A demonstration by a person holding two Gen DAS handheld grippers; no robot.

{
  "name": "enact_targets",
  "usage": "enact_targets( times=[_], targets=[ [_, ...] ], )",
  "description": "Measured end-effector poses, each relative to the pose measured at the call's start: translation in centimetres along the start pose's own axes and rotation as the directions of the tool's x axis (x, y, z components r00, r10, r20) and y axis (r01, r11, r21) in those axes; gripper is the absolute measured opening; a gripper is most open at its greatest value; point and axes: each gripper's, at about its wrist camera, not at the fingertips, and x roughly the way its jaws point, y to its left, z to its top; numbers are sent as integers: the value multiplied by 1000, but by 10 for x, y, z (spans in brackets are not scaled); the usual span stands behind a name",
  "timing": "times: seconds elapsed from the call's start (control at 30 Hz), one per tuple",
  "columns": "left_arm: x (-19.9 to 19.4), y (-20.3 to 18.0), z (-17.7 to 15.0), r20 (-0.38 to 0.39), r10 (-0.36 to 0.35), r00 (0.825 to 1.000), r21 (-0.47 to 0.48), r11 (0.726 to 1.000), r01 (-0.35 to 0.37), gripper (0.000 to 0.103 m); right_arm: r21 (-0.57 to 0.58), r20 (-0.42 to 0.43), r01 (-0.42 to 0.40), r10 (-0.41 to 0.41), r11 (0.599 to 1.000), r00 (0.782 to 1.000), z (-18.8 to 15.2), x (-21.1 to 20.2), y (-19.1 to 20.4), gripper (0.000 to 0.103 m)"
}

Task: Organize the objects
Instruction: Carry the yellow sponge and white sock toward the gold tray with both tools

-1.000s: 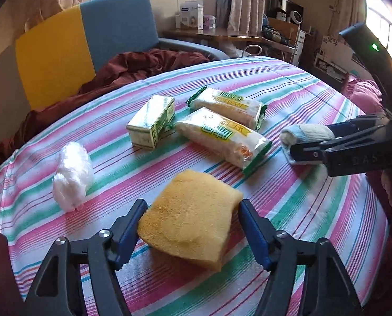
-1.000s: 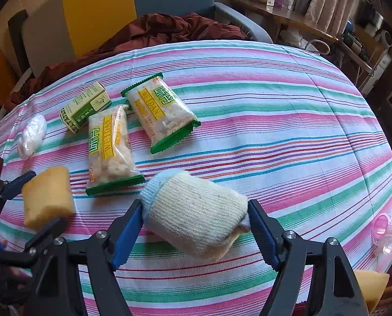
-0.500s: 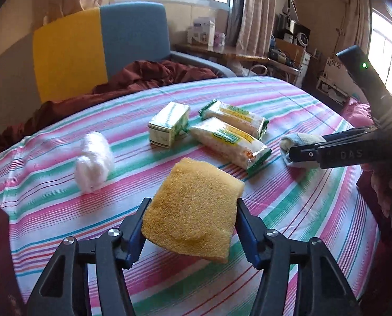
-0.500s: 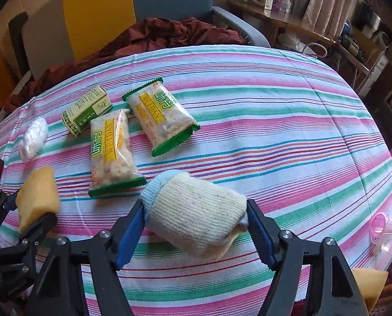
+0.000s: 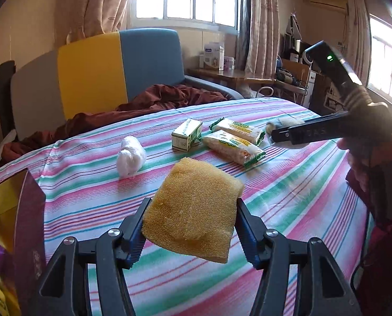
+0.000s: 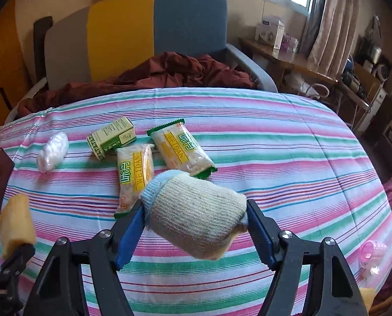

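My left gripper (image 5: 190,223) is shut on a yellow sponge (image 5: 193,208), held clear above the striped tablecloth (image 5: 288,189). My right gripper (image 6: 196,223) is shut on a rolled cream sock with a pale blue cuff (image 6: 193,213), also lifted off the cloth. On the table lie two green-edged snack packets (image 6: 181,148) (image 6: 134,173), a green and cream carton (image 6: 111,137) and a white crumpled plastic bundle (image 6: 52,151). In the left wrist view the right gripper (image 5: 272,134) shows at the right with the sock (image 5: 283,123). The sponge (image 6: 15,223) appears at the left edge of the right wrist view.
A dark maroon box (image 5: 24,226) with a yellow inside stands at the table's left edge. A pink plastic object (image 6: 371,252) lies at the right edge. Behind the table is a blue and yellow chair (image 6: 156,34) with maroon cloth (image 6: 169,71) on it.
The left jaws closed onto the sponge and lifted it off the cloth, drawing back toward the maroon box. The right gripper rose a little with the sock and tilted up.
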Motion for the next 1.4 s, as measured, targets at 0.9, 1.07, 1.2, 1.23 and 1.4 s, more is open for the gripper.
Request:
enact_targets(
  times=[0.9, 1.07, 1.2, 1.23, 1.4],
  targets=[
    [-92, 144, -15, -25, 133, 991, -335, 933, -134, 60, -17, 54, -54, 54, 998, 997, -2, -8, 9, 74],
    [-77, 201, -7, -129, 139, 982, -441, 879, -182, 60, -42, 35, -48, 49, 998, 998, -5, -3, 17, 74],
    [-64, 244, -7, -208, 138, 968, -520, 823, -229, 60, -59, 40, -52, 54, 997, 998, -7, -4, 22, 74],
    [-61, 252, -8, -221, 143, 965, -531, 812, -243, 60, -64, 47, -52, 55, 997, 997, -7, -5, 23, 74],
    [-48, 285, -13, -281, 146, 948, -573, 767, -288, 60, -94, 69, -56, 62, 994, 996, -7, -7, 30, 74]
  ],
)
